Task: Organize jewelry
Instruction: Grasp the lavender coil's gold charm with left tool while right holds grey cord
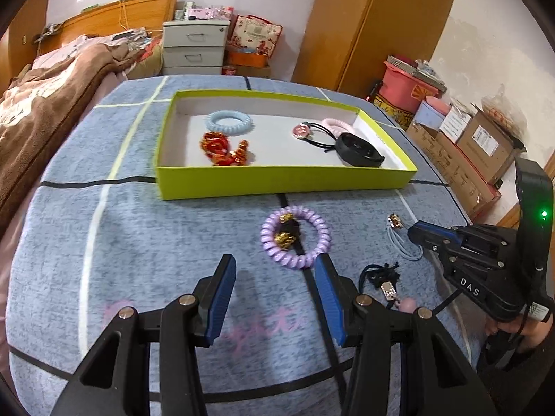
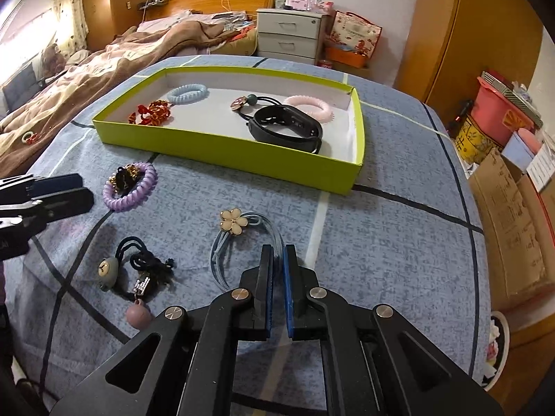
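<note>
A lime-green tray (image 1: 277,182) (image 2: 222,154) on the blue cloth holds a light blue coil tie (image 1: 229,122), a red and gold ornament (image 1: 223,149), a pink coil tie (image 2: 308,107), a black tie with a round charm (image 1: 301,130) and a black band (image 2: 286,126). A purple coil tie (image 1: 295,237) (image 2: 130,187) with gold charms lies in front of the tray. My left gripper (image 1: 275,267) is open just short of it. My right gripper (image 2: 278,253) is shut on the blue flower tie (image 2: 236,228). A black tie with bear charm (image 2: 138,272) lies nearby.
A bed with a brown blanket (image 1: 45,104) lies to the left. A wardrobe (image 1: 374,24), a drawer unit (image 1: 194,46) and cardboard boxes (image 1: 478,152) stand beyond the table's far and right edges.
</note>
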Available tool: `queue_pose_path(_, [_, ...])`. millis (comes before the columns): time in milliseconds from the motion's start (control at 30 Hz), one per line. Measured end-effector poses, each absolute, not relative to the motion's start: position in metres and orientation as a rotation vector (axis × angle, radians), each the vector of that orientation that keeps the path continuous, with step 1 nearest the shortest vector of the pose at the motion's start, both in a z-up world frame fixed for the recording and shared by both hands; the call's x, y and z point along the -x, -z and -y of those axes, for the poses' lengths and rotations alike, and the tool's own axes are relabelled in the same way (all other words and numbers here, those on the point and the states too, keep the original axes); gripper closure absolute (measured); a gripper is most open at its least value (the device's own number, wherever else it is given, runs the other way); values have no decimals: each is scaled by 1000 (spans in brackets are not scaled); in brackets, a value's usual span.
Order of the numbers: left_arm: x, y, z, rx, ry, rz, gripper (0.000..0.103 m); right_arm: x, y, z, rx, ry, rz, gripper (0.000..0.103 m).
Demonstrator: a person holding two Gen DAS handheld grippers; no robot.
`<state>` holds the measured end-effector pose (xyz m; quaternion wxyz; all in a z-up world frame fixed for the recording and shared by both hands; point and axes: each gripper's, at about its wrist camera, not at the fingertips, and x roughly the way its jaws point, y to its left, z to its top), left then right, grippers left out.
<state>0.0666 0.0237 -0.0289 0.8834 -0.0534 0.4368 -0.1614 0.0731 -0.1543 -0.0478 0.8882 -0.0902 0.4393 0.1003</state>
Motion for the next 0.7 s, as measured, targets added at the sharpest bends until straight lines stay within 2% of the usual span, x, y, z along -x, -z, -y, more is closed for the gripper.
queue_pose_path(700, [-81,23,11,-85,279,-854,54,-75,42,169,65,-280,-888,95])
